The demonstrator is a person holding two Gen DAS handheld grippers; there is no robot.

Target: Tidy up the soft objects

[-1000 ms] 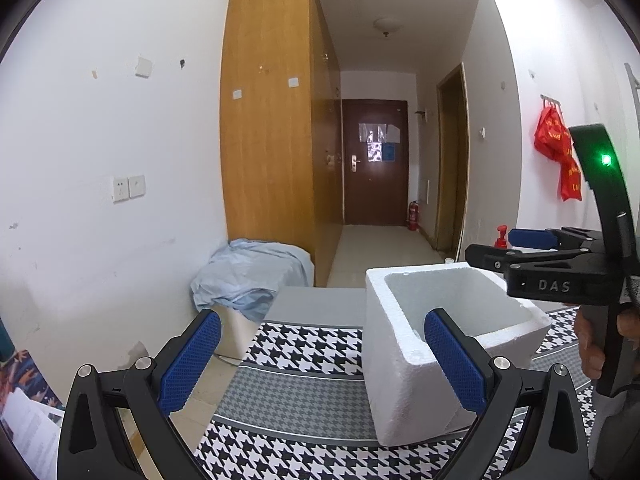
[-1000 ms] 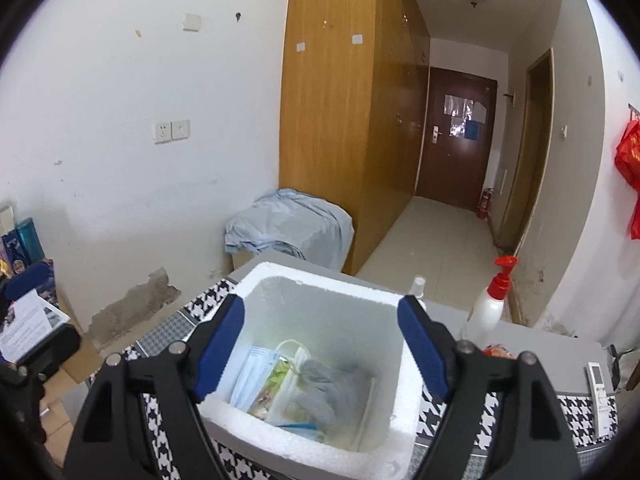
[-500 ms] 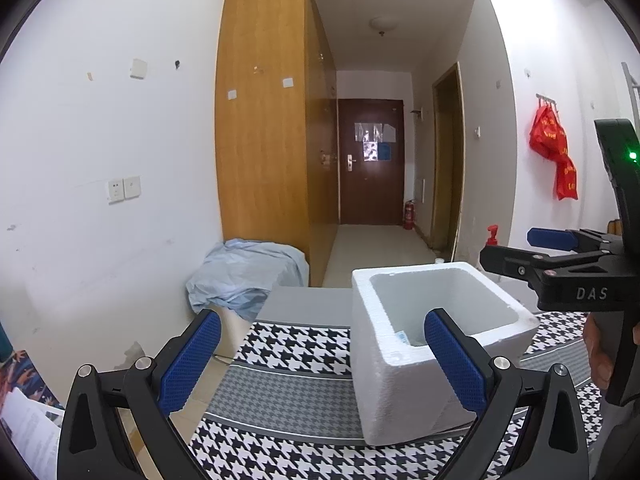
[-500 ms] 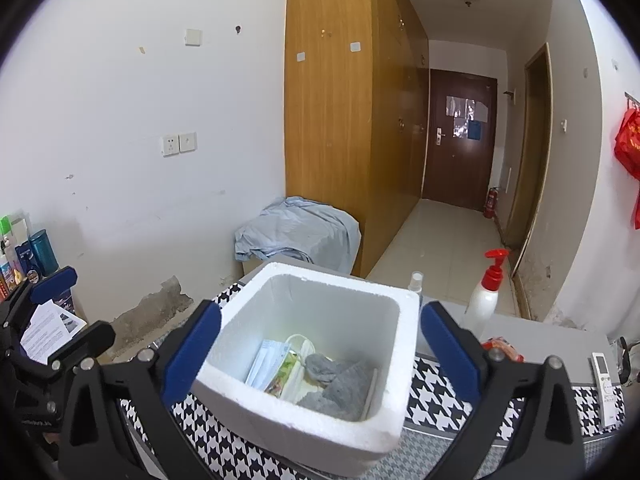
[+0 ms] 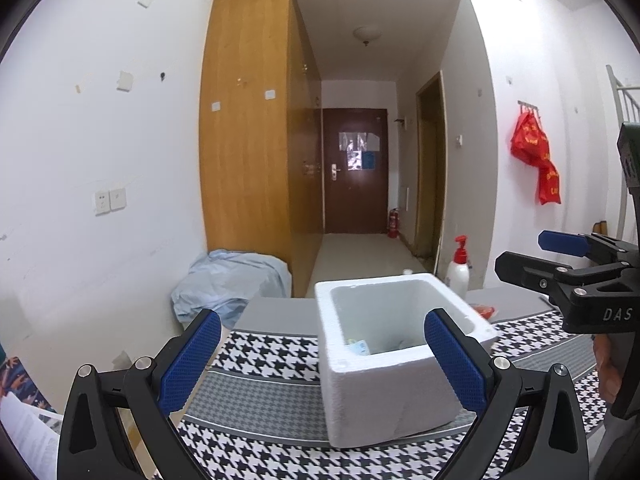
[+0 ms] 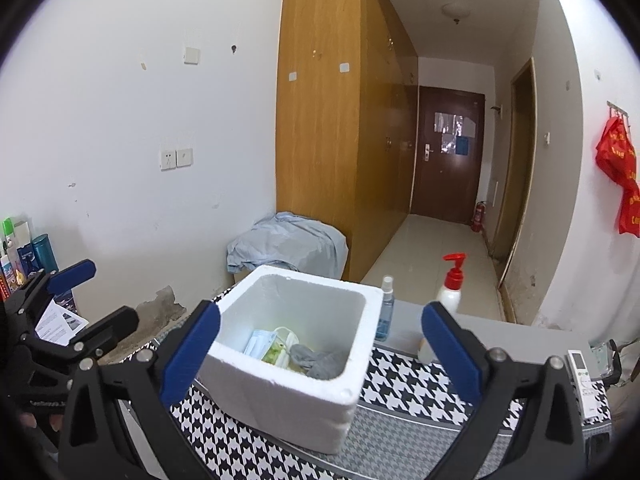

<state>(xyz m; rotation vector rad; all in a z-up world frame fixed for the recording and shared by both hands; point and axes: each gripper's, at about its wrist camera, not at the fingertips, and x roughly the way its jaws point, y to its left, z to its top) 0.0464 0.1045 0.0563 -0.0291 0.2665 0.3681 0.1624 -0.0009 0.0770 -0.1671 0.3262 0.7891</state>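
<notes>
Soft objects — a grey cloth (image 6: 318, 362) and seemingly masks (image 6: 260, 342) — are now left in the foam box (image 6: 352, 304), released by the right gripper (image 6: 320, 344), since drawn back wide open and empty, like the left gripper (image 5: 322, 354).

Foam box (image 6: 280, 384): white polystyrene, matt, grainy. Grey sock (image 6: 318, 362) inside: soft knit. Tablecloth (image 6: 404, 390): woven houndstooth fabric, matt. Gripper pads (image 6: 192, 350): blue textured rubber on black matt plastic. Wardrobe (image 6: 320, 120): satin wood veneer.
</notes>
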